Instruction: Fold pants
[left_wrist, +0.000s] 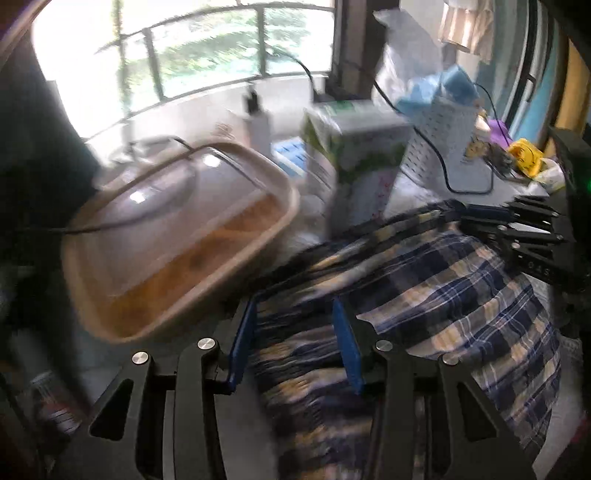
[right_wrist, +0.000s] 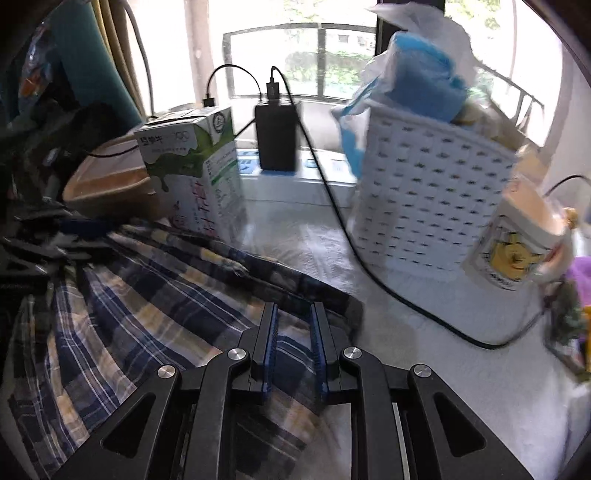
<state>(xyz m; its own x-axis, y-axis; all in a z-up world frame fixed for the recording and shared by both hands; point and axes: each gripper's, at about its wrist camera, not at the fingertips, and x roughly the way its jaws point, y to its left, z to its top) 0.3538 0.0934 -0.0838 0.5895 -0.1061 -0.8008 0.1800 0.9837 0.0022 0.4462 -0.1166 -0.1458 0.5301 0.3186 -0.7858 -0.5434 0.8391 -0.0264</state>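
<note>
The pants (left_wrist: 424, 295) are blue, white and tan plaid, bunched on a white table. In the left wrist view my left gripper (left_wrist: 295, 314) is open, its blue pads wide apart with plaid cloth lying between them. My right gripper (left_wrist: 524, 225) shows at the far right of that view, over the pants' far edge. In the right wrist view the pants (right_wrist: 147, 302) spread to the left, and my right gripper (right_wrist: 293, 317) has its pads a narrow gap apart with the pants' edge between them. The left gripper (right_wrist: 48, 240) shows dimly at the left.
A tan tub with a clear lid (left_wrist: 177, 236), a green and white milk carton (right_wrist: 195, 170), a black charger with cables (right_wrist: 277, 136), a white woven basket (right_wrist: 432, 206) with blue bags, and a printed cup (right_wrist: 517, 240) crowd the table behind the pants. A black cable (right_wrist: 369, 266) crosses the table.
</note>
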